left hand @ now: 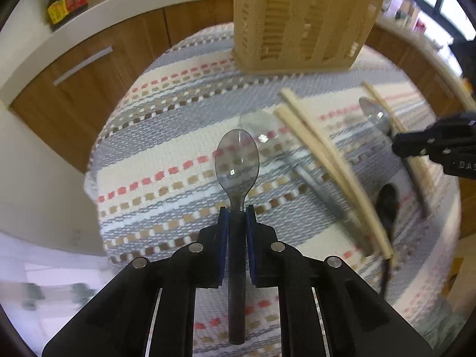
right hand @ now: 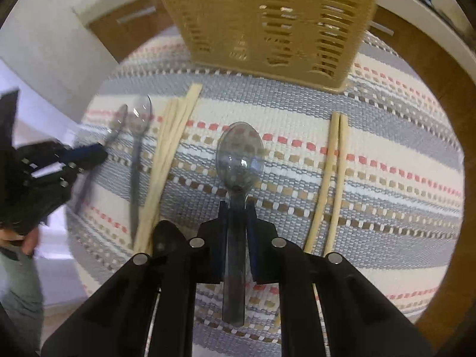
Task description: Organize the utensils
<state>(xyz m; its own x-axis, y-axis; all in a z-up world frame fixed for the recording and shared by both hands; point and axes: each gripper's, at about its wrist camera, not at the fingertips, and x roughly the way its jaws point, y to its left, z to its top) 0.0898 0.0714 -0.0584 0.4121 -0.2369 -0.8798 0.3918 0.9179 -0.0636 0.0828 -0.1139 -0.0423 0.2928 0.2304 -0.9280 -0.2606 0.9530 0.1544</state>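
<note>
Spoons: left tongs (left hand: 237, 211) clamp one (left hand: 237, 160), right tongs (right hand: 237, 206) another (right hand: 240, 154); basket (right hand: 267, 23) ahead.

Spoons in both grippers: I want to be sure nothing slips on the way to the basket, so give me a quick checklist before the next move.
1. Left gripper closed on its clear spoon, handle between the pads: ok.
2. Right gripper closed on its smoky spoon: ok.
3. Each spoon held straight, bowl forward: ok.
4. Slotted basket upright on the striped cloth, ahead of both grippers: ok.
5. Room inside the basket's compartments: cannot tell, its top is out of view.
6. Chopsticks and other spoon lying loose on the cloth, to be cleared when lifting: ok for now.
</note>
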